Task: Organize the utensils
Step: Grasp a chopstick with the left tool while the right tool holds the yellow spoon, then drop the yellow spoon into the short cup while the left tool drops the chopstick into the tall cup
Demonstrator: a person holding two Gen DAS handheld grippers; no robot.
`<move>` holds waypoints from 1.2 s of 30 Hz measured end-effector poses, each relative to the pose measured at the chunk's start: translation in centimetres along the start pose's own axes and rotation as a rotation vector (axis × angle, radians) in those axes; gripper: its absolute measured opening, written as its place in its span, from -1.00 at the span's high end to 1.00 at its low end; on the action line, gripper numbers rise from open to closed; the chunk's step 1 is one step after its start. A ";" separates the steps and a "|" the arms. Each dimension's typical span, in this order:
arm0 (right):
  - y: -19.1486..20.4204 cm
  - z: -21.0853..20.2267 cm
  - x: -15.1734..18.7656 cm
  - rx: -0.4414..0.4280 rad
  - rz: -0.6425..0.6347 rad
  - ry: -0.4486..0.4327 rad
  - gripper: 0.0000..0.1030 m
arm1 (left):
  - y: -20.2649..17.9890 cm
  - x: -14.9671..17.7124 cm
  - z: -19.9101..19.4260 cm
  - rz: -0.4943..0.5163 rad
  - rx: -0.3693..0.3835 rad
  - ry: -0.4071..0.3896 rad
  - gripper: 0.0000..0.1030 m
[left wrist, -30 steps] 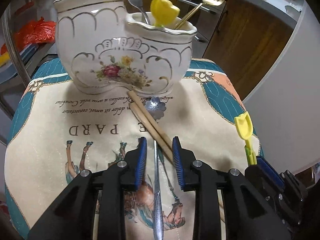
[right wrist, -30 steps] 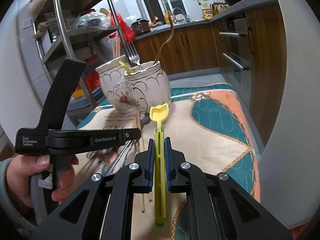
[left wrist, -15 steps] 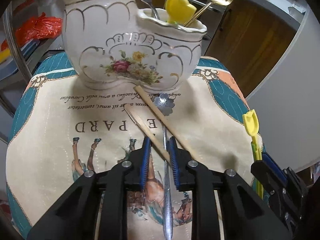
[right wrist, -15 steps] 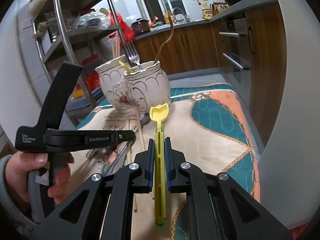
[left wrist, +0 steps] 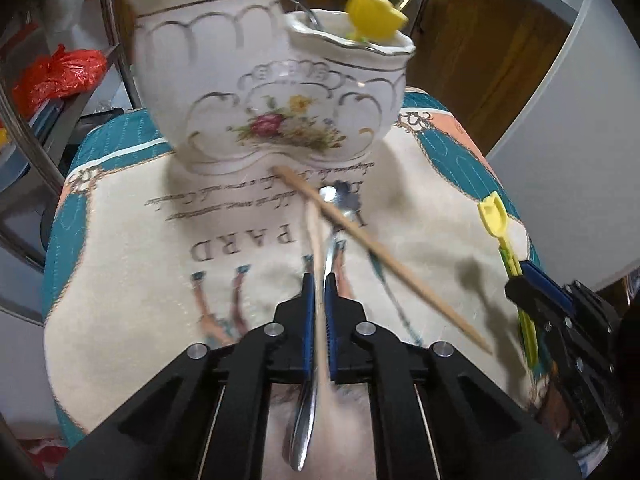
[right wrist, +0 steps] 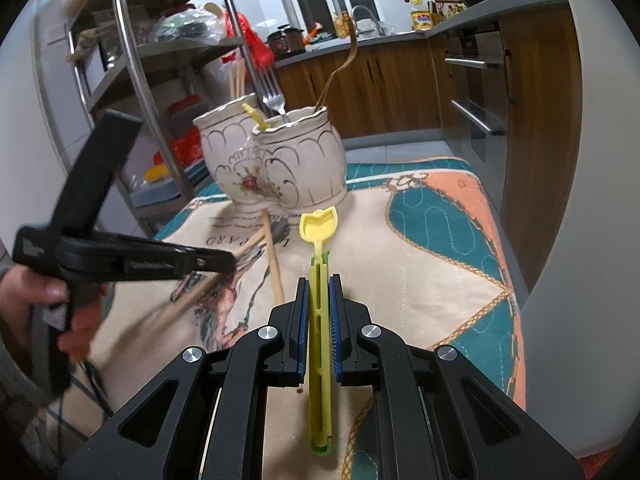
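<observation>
My left gripper (left wrist: 319, 280) has just closed its fingers on one wooden chopstick (left wrist: 316, 240), w/ a metal spoon (left wrist: 320, 304) right beside it; can't tell if that's pinched too. The other chopstick (left wrist: 384, 256) lies on the worktop cloth (left wrist: 120, 248) near the floral ceramic holder (left wrist: 272, 92). Right gripper (right wrist: 319, 284) fingers pinch a yellow plastic utensil (right wrist: 319, 240), above the cloth.
</observation>
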State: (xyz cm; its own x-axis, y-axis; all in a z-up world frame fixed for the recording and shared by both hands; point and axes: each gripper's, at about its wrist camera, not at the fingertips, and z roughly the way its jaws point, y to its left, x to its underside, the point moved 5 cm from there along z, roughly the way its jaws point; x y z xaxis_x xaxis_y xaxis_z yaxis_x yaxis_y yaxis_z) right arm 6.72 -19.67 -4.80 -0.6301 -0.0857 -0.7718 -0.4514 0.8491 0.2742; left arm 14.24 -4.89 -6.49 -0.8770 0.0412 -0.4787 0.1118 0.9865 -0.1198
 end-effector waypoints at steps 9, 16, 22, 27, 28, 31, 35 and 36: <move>0.1 0.5 0.4 0.037 -0.026 0.042 0.79 | 2.9 2.8 -1.5 0.132 -0.054 0.044 0.90; 0.0 2.6 0.8 0.099 -0.026 0.178 0.78 | 2.7 4.1 -2.0 0.293 -0.105 0.050 0.90; 0.7 3.6 0.1 0.164 -0.109 0.248 0.47 | 3.8 5.1 -2.8 0.260 -0.054 0.030 0.85; 0.9 4.5 -0.4 0.157 -0.140 0.303 0.47 | 4.6 5.4 -3.0 0.212 0.001 -0.015 0.85; 0.9 4.6 -0.4 0.154 -0.139 0.310 0.52 | 4.7 5.3 -2.9 0.201 0.009 -0.027 0.85; 1.0 4.9 -0.5 0.157 -0.139 0.325 0.74 | 4.7 5.1 -2.8 0.190 0.019 -0.051 0.85; 1.5 4.5 -0.6 0.155 -0.144 0.309 0.79 | 5.0 4.9 -2.8 0.184 0.039 -0.095 0.92; 1.7 4.2 -0.8 0.154 -0.152 0.292 0.79 | 5.1 4.8 -3.1 0.183 0.043 -0.116 0.92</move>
State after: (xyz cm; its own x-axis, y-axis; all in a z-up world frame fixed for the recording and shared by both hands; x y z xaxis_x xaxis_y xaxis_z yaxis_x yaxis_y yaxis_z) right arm 9.09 -15.97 -6.12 -0.7269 -0.3436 -0.5946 -0.4677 0.8817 0.0623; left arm 9.12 0.85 -6.69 -0.7809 0.1975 -0.5926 0.2858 0.9566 -0.0578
